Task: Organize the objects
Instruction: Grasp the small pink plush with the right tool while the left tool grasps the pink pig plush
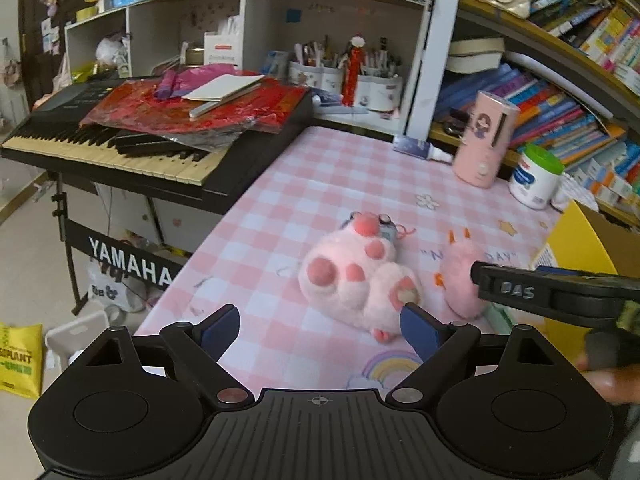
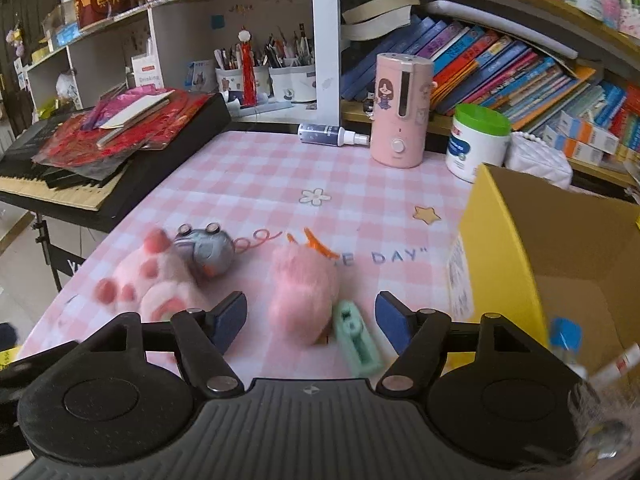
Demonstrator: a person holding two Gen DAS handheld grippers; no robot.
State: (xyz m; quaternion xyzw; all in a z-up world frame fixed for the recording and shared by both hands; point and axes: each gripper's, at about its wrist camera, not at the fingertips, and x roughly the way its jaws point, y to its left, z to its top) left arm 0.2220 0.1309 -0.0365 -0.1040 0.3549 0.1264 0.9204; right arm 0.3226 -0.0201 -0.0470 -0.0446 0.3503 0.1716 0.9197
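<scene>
Nearest each camera, both tools stand with jaws apart and nothing between the pads: the left tool hovers over the near edge of the bench, its right pad just beside the paw-shaped pink plush; the right tool frames, without touching, a fluffy pink toy and a small mint-green gadget that lies against that toy's right side. A grey, round toy with two small bumps rests touching the far side of the paw plush. To the right stands an open yellow-sided cardboard box; something blue and something white show inside it, too blurred to name. Farther back on the checked cloth stand a pink cylindrical appliance, a green-lidded white tub and a lying spray bottle; behind them, crowded bookshelves, and at left a keyboard piled with red papers. Judged from this layout, sorting is partly done at most: four loose items remain near the front, none yet gripped.
</scene>
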